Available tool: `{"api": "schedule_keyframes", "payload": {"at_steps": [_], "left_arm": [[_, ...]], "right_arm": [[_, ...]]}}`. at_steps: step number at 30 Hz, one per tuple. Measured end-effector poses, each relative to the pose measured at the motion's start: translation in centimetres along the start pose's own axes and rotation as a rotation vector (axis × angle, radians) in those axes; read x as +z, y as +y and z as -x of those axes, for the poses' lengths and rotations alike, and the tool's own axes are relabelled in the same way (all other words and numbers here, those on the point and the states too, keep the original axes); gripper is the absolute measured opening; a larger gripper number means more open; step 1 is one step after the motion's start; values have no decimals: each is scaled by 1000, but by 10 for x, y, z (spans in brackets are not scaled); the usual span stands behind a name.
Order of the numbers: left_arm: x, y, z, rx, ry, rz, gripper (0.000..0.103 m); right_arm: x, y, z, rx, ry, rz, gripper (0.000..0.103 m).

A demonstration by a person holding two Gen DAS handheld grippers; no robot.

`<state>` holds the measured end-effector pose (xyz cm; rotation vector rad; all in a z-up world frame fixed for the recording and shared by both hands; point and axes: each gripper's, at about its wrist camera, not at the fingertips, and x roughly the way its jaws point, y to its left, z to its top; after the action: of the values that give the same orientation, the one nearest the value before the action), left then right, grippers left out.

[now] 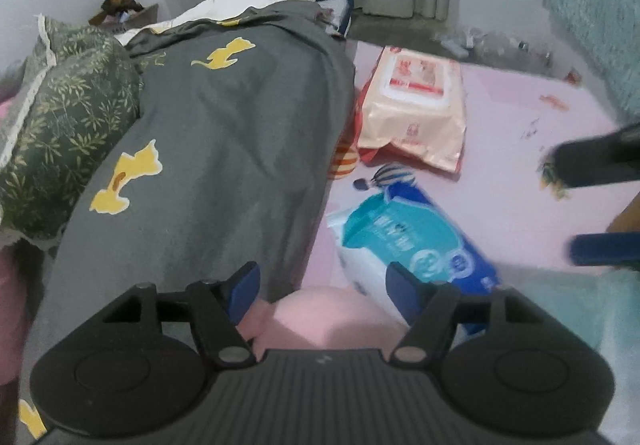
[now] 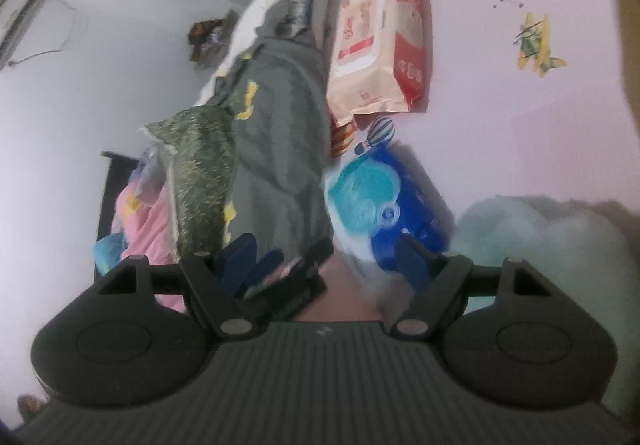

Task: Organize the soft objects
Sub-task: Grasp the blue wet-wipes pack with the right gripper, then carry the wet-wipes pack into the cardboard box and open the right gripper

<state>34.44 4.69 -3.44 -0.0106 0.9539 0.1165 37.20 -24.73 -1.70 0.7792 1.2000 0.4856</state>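
Pink soft object (image 1: 320,309): low in the left wrist view, directly between the left gripper's blue pads; whether they press it is unclear.
Left gripper (image 1: 324,285): jaws parted, held over the pink sheet (image 1: 520,133).
Right gripper (image 2: 328,253): jaws apart, nothing gripped.
Blue wipes pack (image 1: 416,241): lies on the sheet just beyond the pink object.
Peach wipes pack (image 1: 416,105): farther back.
Grey blanket (image 1: 224,149): long heap with yellow prints, left of both packs.
Green pillow (image 1: 68,129): against the blanket's left side.
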Motion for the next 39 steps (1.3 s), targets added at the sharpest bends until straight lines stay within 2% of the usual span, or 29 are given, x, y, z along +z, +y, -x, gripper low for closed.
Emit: {"api": "schedule_keyframes", "payload": {"at_steps": [3, 7, 12, 17, 22, 27, 30, 32, 39], "left_arm": [[2, 7, 8, -100, 0, 53, 75], [7, 5, 5, -223, 57, 80, 82], [23, -9, -18, -233, 161, 66, 82], [35, -15, -52, -187, 304, 40, 82], [40, -9, -72, -283, 388, 134, 80], [40, -19, -75, -281, 358, 101, 79], [42, -27, -72, -255, 340, 80, 79], [45, -29, -66, -249, 325, 66, 78], [58, -39, -13, -235, 225, 49, 78]], "right_arm": [[16, -3, -20, -79, 10, -9, 76], [31, -11, -43, -135, 69, 3, 77], [43, -20, -71, -135, 139, 1, 77], [48, -22, -94, -112, 190, 6, 77], [47, -22, -111, -108, 245, 12, 78], [45, -25, -121, -111, 284, 33, 77], [45, -29, -120, -103, 283, 36, 73], [44, -28, -117, -109, 279, 39, 65], [43, -9, -80, -75, 215, 71, 61]]}}
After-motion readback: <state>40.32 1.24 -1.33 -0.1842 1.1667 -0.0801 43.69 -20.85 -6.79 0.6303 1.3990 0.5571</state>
